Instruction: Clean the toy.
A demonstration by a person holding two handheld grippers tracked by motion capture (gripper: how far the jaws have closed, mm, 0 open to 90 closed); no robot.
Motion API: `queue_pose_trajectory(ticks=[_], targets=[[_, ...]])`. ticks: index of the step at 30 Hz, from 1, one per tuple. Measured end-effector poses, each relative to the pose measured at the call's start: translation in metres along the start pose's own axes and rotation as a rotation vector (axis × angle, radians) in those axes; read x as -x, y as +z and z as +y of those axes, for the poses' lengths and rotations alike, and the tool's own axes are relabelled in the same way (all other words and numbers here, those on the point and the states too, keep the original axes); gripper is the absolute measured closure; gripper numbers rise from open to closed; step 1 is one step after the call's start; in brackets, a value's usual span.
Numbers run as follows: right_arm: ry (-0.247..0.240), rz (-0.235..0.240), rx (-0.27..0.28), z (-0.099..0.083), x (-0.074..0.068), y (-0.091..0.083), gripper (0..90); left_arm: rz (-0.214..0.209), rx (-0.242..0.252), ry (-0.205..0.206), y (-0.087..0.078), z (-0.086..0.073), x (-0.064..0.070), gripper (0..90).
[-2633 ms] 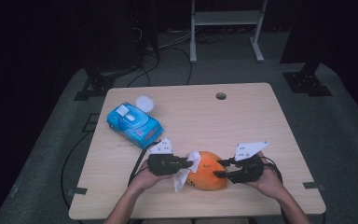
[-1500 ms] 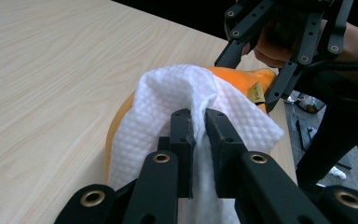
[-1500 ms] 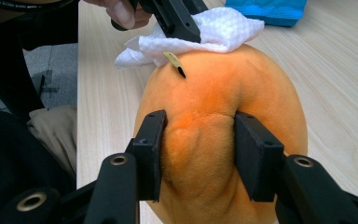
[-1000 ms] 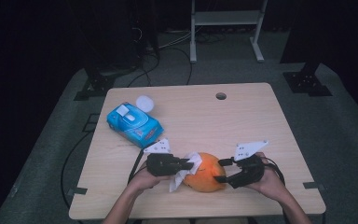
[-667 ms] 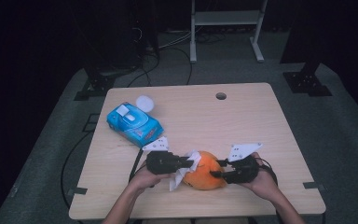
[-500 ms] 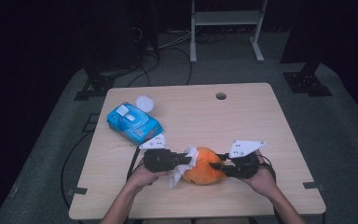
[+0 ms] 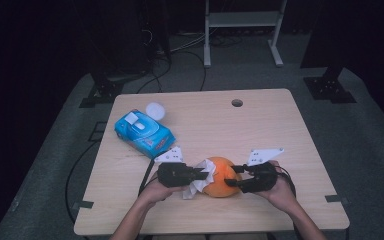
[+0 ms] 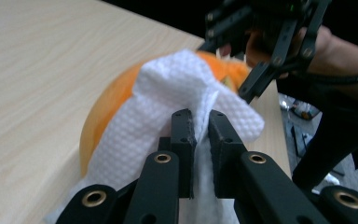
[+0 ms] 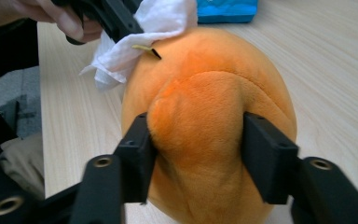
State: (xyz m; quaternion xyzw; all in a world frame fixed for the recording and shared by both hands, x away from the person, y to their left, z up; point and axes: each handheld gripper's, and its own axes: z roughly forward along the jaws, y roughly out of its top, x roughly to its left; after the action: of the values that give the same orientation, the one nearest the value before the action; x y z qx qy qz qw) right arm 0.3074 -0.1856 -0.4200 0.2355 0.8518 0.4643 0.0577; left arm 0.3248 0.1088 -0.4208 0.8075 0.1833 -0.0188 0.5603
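An orange plush ball (image 7: pixel 222 178) (image 9: pixel 214 116) rests on the wooden table (image 7: pixel 260 125) near its front edge. My right gripper (image 7: pixel 234 177) (image 9: pixel 198 154) is shut on the ball, its jaws pressing into both sides of the soft fabric. My left gripper (image 7: pixel 202 173) (image 8: pixel 200 126) is shut on a white wipe (image 7: pixel 201 179) (image 8: pixel 168 116), which is draped against the ball's left and upper side. A small stem (image 9: pixel 145 49) sticks out of the ball beside the wipe.
A blue pack of wipes (image 7: pixel 144 132) lies at the table's left, with a white round lid (image 7: pixel 155 109) just behind it. A cable hole (image 7: pixel 237 103) sits near the far edge. Dark stands and cables surround the table on the floor.
Both grippers and the ball have shifted slightly left. The right gripper has closed in on the ball, and the wipe has stayed pressed on its left side.
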Motion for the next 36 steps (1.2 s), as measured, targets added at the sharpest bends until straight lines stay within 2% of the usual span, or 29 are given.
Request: queue_pose_trajectory(ticks=[3, 6, 8, 9, 11, 15, 19, 25, 29, 30, 32, 34, 36], targets=[[-0.025, -0.007, -0.005, 0.001, -0.006, 0.003, 51.9, -0.035, 0.019, 0.027, 0.005, 0.008, 0.010, 81.9], [-0.075, -0.021, -0.009, 0.003, -0.016, 0.006, 52.2, -0.072, 0.022, 0.067, 0.014, 0.015, 0.023, 81.8], [-0.103, -0.019, -0.016, 0.005, -0.022, 0.008, 52.1, -0.048, -0.008, 0.110, 0.019, 0.019, 0.031, 81.8], [-0.122, -0.025, -0.022, 0.005, -0.025, 0.009, 52.2, -0.039, -0.017, 0.119, 0.020, 0.019, 0.031, 81.9], [-0.142, -0.033, -0.036, 0.006, -0.026, 0.008, 53.1, -0.039, -0.013, 0.092, 0.020, 0.015, 0.026, 82.1], [-0.131, -0.021, -0.050, 0.000, -0.016, 0.003, 54.8, -0.014, -0.003, 0.052, 0.014, 0.007, 0.013, 82.3], [-0.073, -0.003, -0.042, -0.007, -0.002, -0.005, 55.3, 0.026, 0.003, 0.014, 0.007, 0.000, 0.001, 82.0], [-0.042, -0.002, -0.043, -0.012, 0.010, -0.010, 56.0, 0.063, 0.008, -0.005, 0.003, -0.009, -0.011, 81.7], [-0.037, 0.005, -0.046, -0.014, 0.014, -0.012, 56.3, 0.086, -0.014, -0.006, 0.001, -0.010, -0.012, 81.6], [-0.032, 0.007, -0.046, -0.015, 0.015, -0.012, 56.3, 0.087, -0.014, -0.010, 0.001, -0.011, -0.013, 81.6], [-0.012, 0.022, -0.046, -0.015, 0.016, -0.013, 54.5, 0.063, -0.018, -0.030, 0.003, -0.013, -0.014, 81.6], [0.010, 0.058, -0.058, -0.014, 0.016, -0.014, 46.1, 0.048, -0.030, -0.027, 0.008, -0.014, -0.011, 81.6], [0.030, 0.063, -0.041, -0.012, 0.016, -0.019, 41.8, 0.016, -0.049, -0.023, 0.010, -0.014, -0.008, 81.7]])
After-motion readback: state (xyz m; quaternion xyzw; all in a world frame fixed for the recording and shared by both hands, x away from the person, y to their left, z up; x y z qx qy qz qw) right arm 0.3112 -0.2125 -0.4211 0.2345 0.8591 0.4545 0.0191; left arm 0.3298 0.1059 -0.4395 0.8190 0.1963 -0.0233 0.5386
